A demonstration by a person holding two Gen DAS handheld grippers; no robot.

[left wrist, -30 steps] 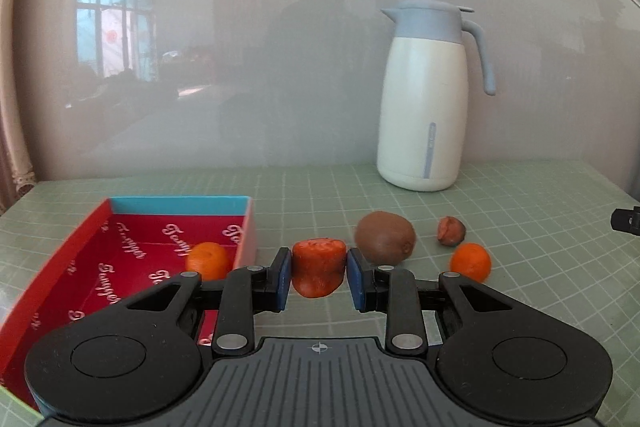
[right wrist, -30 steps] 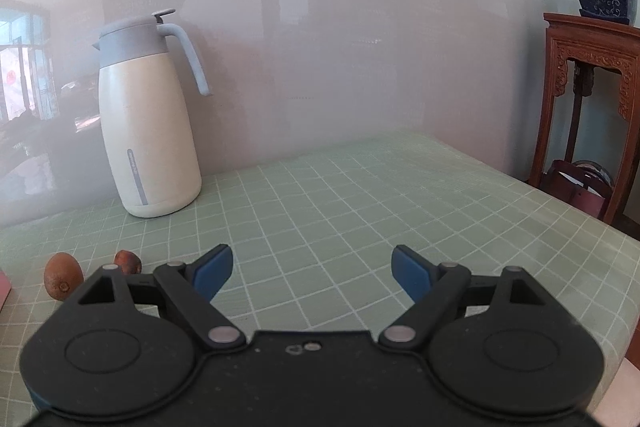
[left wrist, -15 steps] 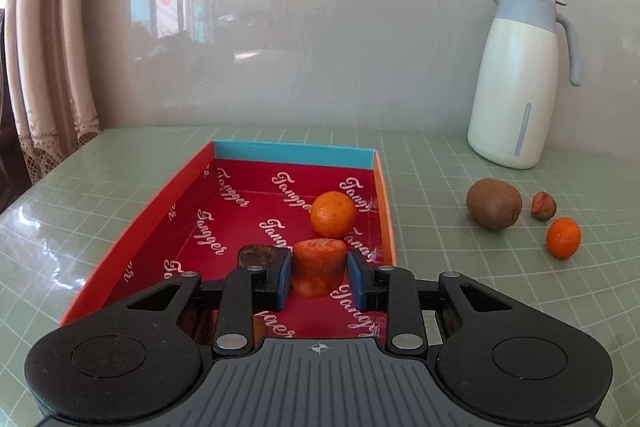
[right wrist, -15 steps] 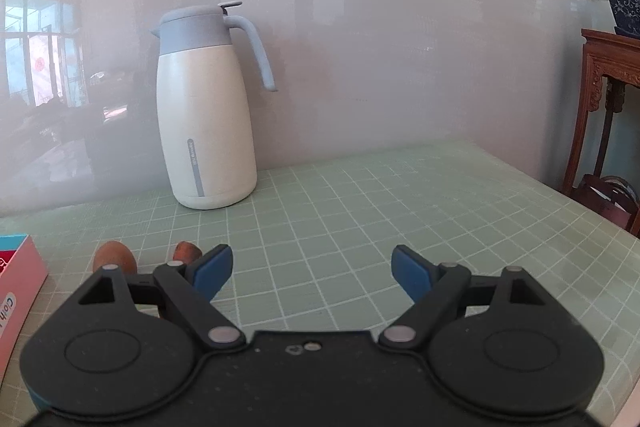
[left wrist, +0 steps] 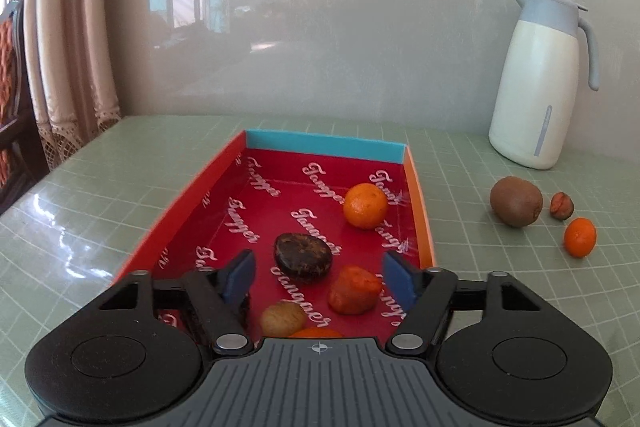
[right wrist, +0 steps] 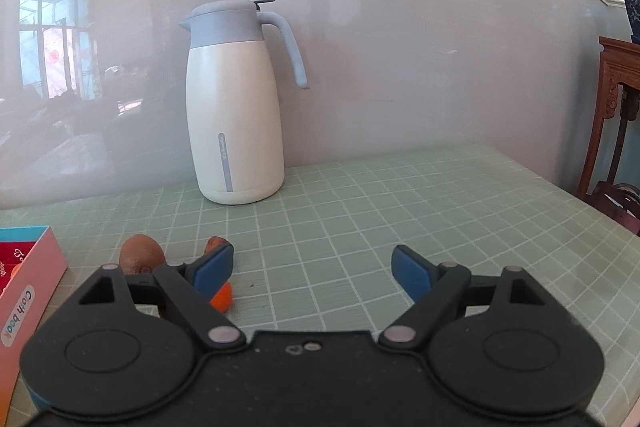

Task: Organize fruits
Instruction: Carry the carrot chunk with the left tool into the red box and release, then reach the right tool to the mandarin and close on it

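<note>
My left gripper [left wrist: 320, 277] is open over the near end of the red box [left wrist: 192, 203]. The orange-red fruit [left wrist: 354, 290] lies on the box floor between the jaws, free of them. Also in the box are a dark brown fruit [left wrist: 303, 257], a mandarin [left wrist: 366, 205], a small tan fruit [left wrist: 283, 319] and an orange fruit [left wrist: 316, 333] half hidden by the gripper body. On the table right of the box lie a kiwi [left wrist: 516, 201], a small reddish fruit [left wrist: 561, 205] and a small mandarin [left wrist: 580, 237]. My right gripper [right wrist: 312, 267] is open and empty; the kiwi [right wrist: 141, 259], reddish fruit [right wrist: 214, 242] and small mandarin [right wrist: 223, 298] sit by its left finger.
A white thermos jug [left wrist: 540, 83] with a blue-grey lid stands at the back by the wall, also in the right wrist view [right wrist: 236, 107]. The green checked table [right wrist: 400, 211] ends at the right, where a wooden stand [right wrist: 618, 115] is. A curtain [left wrist: 68, 47] hangs at the left.
My left gripper carried the orange-red fruit left over the box, then opened and let it go onto the box floor. My right gripper turned left toward the jug and loose fruits.
</note>
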